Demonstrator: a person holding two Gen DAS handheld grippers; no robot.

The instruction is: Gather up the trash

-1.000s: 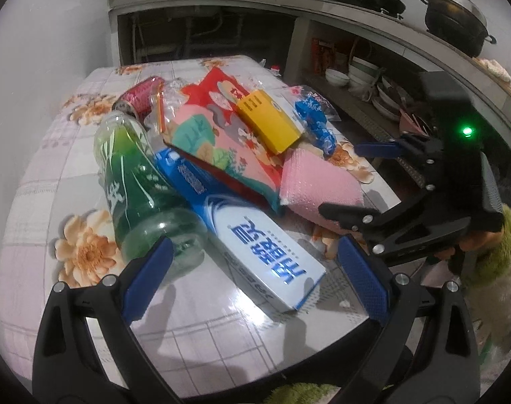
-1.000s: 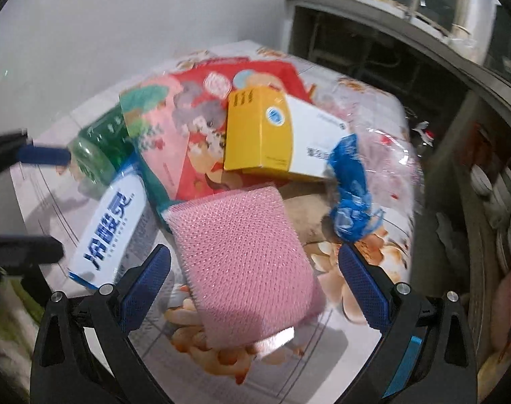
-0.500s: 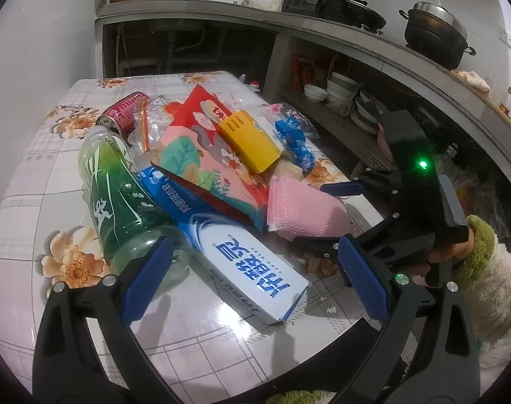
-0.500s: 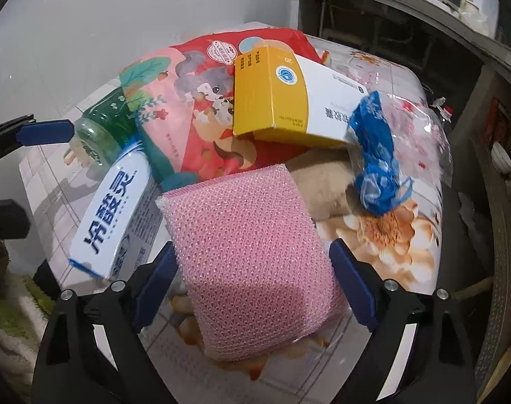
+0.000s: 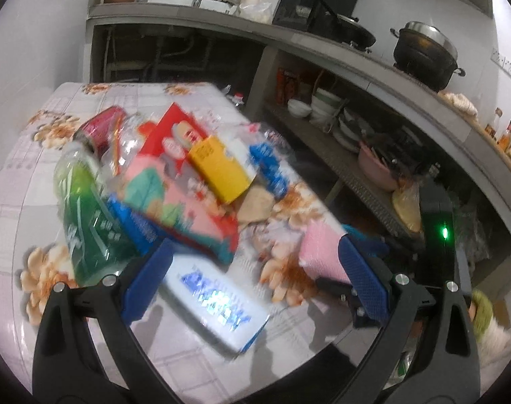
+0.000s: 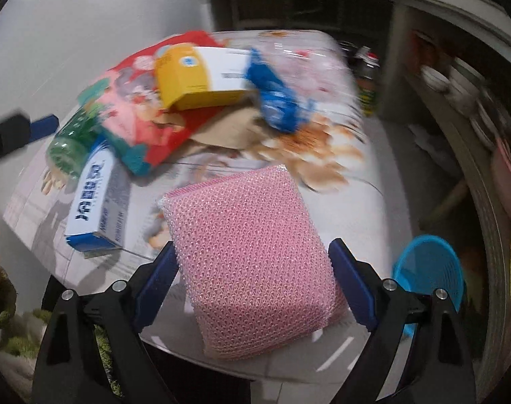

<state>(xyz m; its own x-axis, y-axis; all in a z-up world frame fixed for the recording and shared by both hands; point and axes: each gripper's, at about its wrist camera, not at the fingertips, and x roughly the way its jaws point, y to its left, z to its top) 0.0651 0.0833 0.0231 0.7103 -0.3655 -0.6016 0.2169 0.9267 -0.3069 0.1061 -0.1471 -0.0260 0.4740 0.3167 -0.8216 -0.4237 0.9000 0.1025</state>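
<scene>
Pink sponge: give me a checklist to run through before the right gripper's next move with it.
1. pink sponge sits between the fingers of the right gripper: ok.
2. Both pads press on its sides firmly enough to hold: cannot tell, though they appear to touch.
3. Sponge clear of the pile, apart from the blue-and-white box and the yellow box: ok.
4. blue basket in view, low to the right of the table, with an open mouth: ok.
5. left gripper open, holding nothing, out of the way: ok.
6. Picture sharp enough to judge the pile: not ok, blurred.
</scene>
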